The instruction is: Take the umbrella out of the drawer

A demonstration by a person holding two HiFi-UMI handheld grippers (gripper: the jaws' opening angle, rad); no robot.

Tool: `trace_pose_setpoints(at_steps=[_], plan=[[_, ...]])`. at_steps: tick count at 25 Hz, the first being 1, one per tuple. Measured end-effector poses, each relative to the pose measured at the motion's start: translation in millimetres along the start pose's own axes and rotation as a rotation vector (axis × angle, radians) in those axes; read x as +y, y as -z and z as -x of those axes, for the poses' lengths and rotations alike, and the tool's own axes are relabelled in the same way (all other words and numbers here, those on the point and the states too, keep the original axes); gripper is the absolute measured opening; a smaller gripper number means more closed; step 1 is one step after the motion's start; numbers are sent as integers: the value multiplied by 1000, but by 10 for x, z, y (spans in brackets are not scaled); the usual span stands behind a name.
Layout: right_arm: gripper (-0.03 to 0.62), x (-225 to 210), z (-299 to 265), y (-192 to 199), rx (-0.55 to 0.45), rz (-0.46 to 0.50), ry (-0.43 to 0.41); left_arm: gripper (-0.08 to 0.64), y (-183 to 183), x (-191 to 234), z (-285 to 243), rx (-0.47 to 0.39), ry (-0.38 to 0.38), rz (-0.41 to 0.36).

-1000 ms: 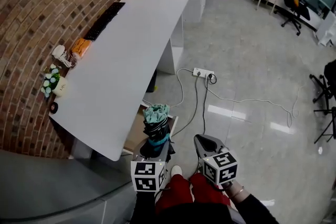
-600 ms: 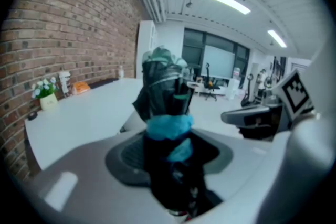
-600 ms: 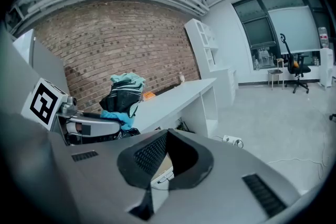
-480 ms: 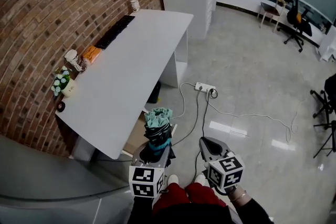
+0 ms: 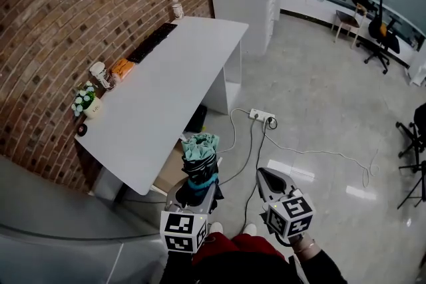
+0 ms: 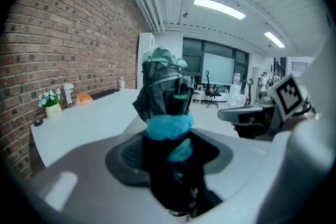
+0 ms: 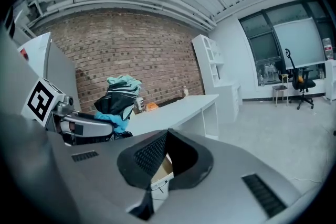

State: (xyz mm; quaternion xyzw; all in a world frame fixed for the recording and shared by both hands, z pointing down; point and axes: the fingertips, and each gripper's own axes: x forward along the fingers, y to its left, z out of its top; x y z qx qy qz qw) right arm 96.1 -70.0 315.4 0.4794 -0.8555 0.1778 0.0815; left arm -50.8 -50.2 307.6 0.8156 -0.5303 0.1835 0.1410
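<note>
Over the last second the person has been straightening up. The white counter (image 5: 166,90) sits lower and further off in the head view, and both claws have come up with the body while keeping their places side by side. The left claw (image 5: 198,193) stays clamped on the dark handle end of the folded umbrella (image 5: 200,157), whose teal and black canopy stands upright above the jaws. The umbrella is now lifted clear of the open drawer (image 5: 171,171) under the counter's near corner, touching neither. The right claw (image 5: 265,177) hangs just beside it, pads closed together on nothing. Judging by this, the removal itself looks done. What seems left is to carry the umbrella away or set it down, and perhaps shut the drawer.
</note>
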Motion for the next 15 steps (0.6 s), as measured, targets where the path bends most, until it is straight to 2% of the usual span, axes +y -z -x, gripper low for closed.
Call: trace_pose_setpoints(at_steps=[15], plan=[[-2, -169, 193, -113, -59, 21, -32, 218, -277, -129, 150, -70, -50, -3]])
